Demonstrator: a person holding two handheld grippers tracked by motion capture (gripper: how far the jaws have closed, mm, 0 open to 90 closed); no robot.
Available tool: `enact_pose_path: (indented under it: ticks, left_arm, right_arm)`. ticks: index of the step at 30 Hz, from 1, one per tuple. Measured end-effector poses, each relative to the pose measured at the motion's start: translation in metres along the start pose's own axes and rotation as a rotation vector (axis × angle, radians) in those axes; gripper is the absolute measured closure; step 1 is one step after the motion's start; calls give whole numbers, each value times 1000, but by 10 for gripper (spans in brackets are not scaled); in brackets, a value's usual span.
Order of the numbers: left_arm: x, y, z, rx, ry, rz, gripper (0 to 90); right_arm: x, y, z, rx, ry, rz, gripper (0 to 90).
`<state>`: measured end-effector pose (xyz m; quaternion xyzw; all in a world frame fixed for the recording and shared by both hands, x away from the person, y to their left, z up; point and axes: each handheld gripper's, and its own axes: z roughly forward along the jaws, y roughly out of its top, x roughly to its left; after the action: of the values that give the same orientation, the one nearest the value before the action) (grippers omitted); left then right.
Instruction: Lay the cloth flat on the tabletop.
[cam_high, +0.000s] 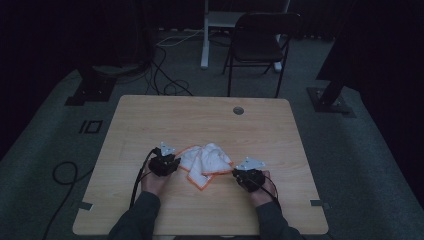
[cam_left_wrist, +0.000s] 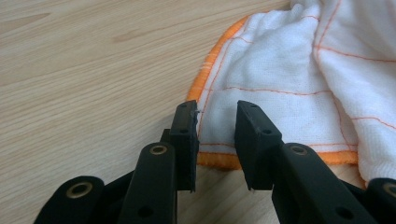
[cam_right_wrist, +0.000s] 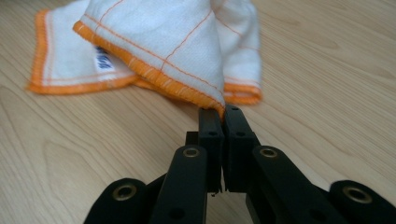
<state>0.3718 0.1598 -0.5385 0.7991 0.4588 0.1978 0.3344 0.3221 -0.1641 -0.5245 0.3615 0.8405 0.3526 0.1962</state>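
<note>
A white cloth (cam_high: 206, 163) with orange edging and thin orange grid lines lies crumpled at the middle of the wooden table (cam_high: 200, 120). My left gripper (cam_high: 172, 162) sits at the cloth's left edge. In the left gripper view its jaws stand open around the cloth's orange-hemmed corner (cam_left_wrist: 205, 130), which lies flat on the wood. My right gripper (cam_high: 239, 172) is at the cloth's right end. In the right gripper view it (cam_right_wrist: 222, 113) is shut on a corner of the cloth (cam_right_wrist: 159, 42), and the fabric rises from the jaws in a fold.
A round grommet hole (cam_high: 238, 110) sits near the table's far edge. A dark chair (cam_high: 260, 42) and a white desk leg (cam_high: 205, 40) stand beyond the table. Cables (cam_high: 165, 75) lie on the floor to the far left.
</note>
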Motion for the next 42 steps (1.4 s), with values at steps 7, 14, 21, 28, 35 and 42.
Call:
enact_pose_path:
  ticks: [7,14,21,28,35,42]
  left_arm:
    - [4,-5,-5,-3,6,-7,703]
    - [8,-10,-10,-2,10,-11,704]
    - [8,-13,-13,-2,18,-11,703]
    - [8,-13,-13,-3,21,-12,703]
    - [8,-13,-13,-4,23,-14,702]
    - [7,-14,-13,-7,24,-16,701]
  right_arm:
    - [-17,-9,-11,-5,-44,41,882]
    - [-36,-15,-18,-3,-93,85,882]
    - [-54,-17,-20,24,-134,115,873]
    - [-41,-11,-28,-2,-146,97,645]
    - [-20,1,-33,-61,-108,73,624]
    - [7,12,-18,-71,23,27,707]
